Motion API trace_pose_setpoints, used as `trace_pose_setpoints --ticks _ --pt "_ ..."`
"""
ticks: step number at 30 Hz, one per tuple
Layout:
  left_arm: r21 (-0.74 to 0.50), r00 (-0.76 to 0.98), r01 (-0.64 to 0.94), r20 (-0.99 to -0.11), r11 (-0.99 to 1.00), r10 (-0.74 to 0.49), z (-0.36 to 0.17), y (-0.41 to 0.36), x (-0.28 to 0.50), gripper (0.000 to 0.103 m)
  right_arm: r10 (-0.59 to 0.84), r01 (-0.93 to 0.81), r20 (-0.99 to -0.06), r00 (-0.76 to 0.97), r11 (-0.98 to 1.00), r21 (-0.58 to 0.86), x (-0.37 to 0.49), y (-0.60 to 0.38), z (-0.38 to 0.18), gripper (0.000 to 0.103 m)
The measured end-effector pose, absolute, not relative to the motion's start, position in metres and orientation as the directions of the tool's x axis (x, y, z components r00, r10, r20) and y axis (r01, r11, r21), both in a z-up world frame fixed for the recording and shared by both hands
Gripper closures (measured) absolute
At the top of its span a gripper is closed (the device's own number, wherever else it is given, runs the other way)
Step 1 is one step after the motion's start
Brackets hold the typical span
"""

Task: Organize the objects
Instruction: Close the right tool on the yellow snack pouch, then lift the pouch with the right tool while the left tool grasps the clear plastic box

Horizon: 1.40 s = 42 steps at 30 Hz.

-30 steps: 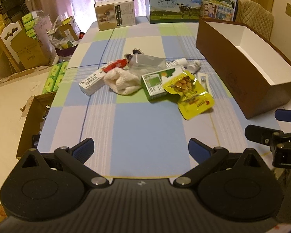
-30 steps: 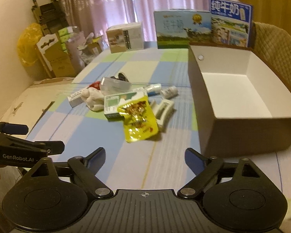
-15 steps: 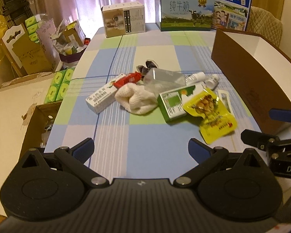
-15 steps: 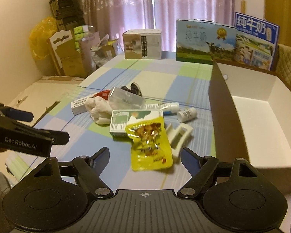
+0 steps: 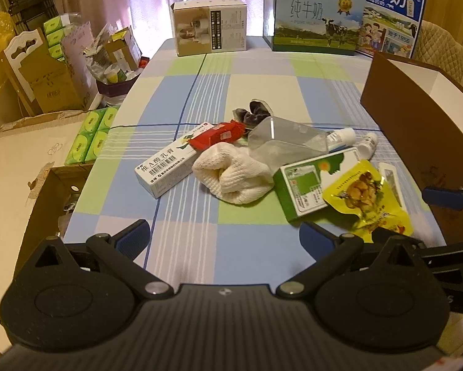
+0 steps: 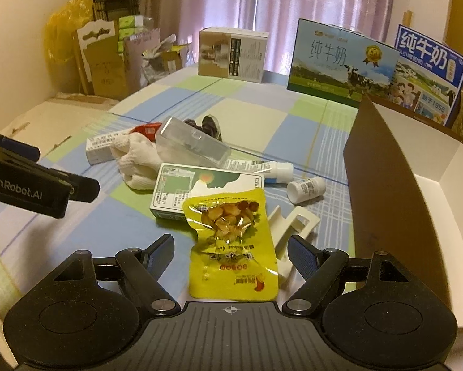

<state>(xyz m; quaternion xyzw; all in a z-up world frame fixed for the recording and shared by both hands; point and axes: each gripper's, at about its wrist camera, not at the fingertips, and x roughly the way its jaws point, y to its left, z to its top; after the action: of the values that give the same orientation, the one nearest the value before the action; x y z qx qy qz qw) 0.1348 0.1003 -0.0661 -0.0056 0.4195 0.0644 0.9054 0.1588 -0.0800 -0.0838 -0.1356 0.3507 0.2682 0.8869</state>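
A heap of small items lies mid-table. My right gripper [image 6: 231, 249] is open, its jaws wide on either side of a yellow snack pouch [image 6: 231, 244] without touching it. Behind the pouch lie a green-and-white carton [image 6: 197, 190], a white plastic clip [image 6: 296, 222], a small white bottle [image 6: 305, 188], a tube [image 6: 262, 167], a clear plastic box [image 6: 191, 145] and a white rolled cloth [image 6: 135, 160]. My left gripper [image 5: 223, 239] is open over bare tablecloth, short of the cloth [image 5: 234, 176] and a long white ointment box [image 5: 172, 162]. A red packet [image 5: 222, 134] tops that box.
A large brown box [image 6: 395, 167] with a white inside stands open at the right. Milk cartons [image 5: 315, 18] and a beige carton [image 5: 209, 27] line the table's far edge. Cardboard boxes [image 5: 42, 77] and green tissue packs [image 5: 92, 136] crowd the floor at the left.
Both grippers have moved forward and down toward the heap. The yellow pouch now lies between the right gripper's jaws; the left gripper is nearer the cloth.
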Motion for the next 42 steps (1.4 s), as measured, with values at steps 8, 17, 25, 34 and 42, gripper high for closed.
trace_pose_setpoints --ticks 8,17,25,34,42 --pt "0.015 0.605 -0.159 -0.788 0.987 0.109 -0.088 0.112 0.147 0.001 0.347 -0.564 -0.697 0.627 0.820 -0.099 0.169 -0.068 -0.103 0.025" --pt "0.017 0.592 -0.157 -0.799 0.987 0.108 -0.096 0.113 0.151 0.001 0.311 -0.533 -0.692 0.651 0.836 -0.126 0.177 -0.063 -0.118 0.025" --pt "0.014 0.582 -0.169 -0.805 0.986 0.112 -0.100 0.115 0.154 0.001 0.311 -0.533 -0.680 0.664 0.834 -0.140 0.179 -0.064 -0.123 0.031" --pt "0.032 0.587 -0.148 -0.802 0.988 0.113 -0.102 0.112 0.154 0.001 0.349 -0.545 -0.663 0.662 0.832 -0.107 0.175 -0.073 -0.110 0.049" --pt "0.039 0.601 -0.117 -0.793 0.992 0.102 -0.100 0.108 0.153 0.006 0.386 -0.537 -0.655 0.650 0.843 -0.036 0.174 -0.097 -0.086 0.053"
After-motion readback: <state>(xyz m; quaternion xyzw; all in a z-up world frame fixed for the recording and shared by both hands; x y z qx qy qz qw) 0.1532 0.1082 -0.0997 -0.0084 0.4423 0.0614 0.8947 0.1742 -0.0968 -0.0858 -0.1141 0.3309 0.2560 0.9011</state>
